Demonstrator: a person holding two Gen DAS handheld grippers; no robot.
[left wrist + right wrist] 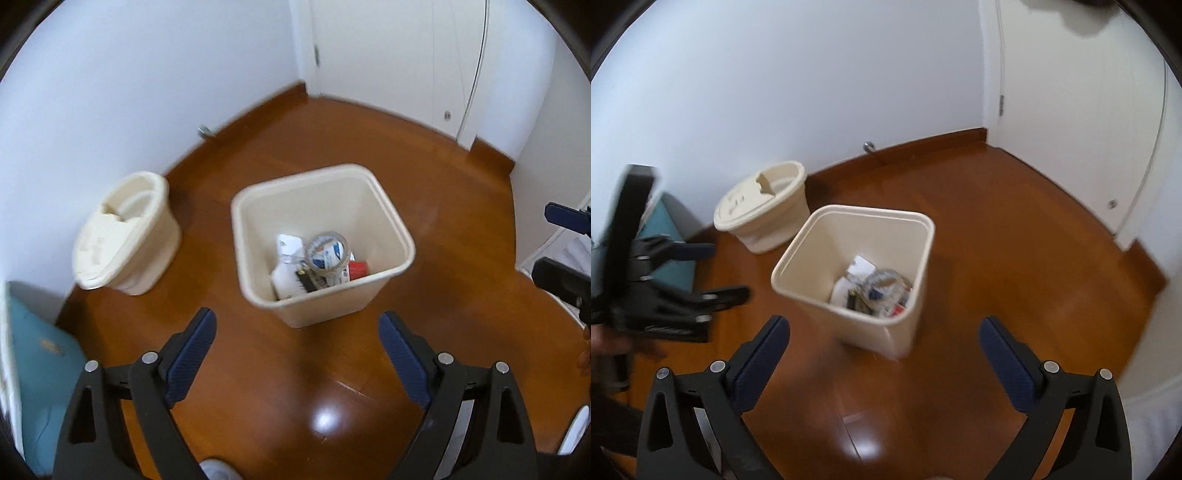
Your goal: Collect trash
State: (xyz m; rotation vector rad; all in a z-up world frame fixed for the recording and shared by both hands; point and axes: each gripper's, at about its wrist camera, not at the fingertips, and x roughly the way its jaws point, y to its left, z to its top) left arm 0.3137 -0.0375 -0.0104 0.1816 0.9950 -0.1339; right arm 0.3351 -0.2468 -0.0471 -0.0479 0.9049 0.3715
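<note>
A cream square waste bin (pixel 384 206) stands on the wooden floor, also in the right wrist view (pixel 820 240). It holds mixed trash (pixel 317 264): a clear tape roll, white paper, a red item and a dark item; the trash also shows in the right wrist view (pixel 875 288). My left gripper (pixel 297 332) is open and empty, above the floor just short of the bin. My right gripper (pixel 884 338) is open and empty, near the bin's front corner. The left gripper shows blurred at the left of the right wrist view (pixel 727 271).
The bin's cream swing lid (pixel 125 232) lies tilted on the floor by the wall, left of the bin. A teal object (pixel 40 373) is at the far left. A white door (pixel 399 55) and a door stop (pixel 203 131) are behind.
</note>
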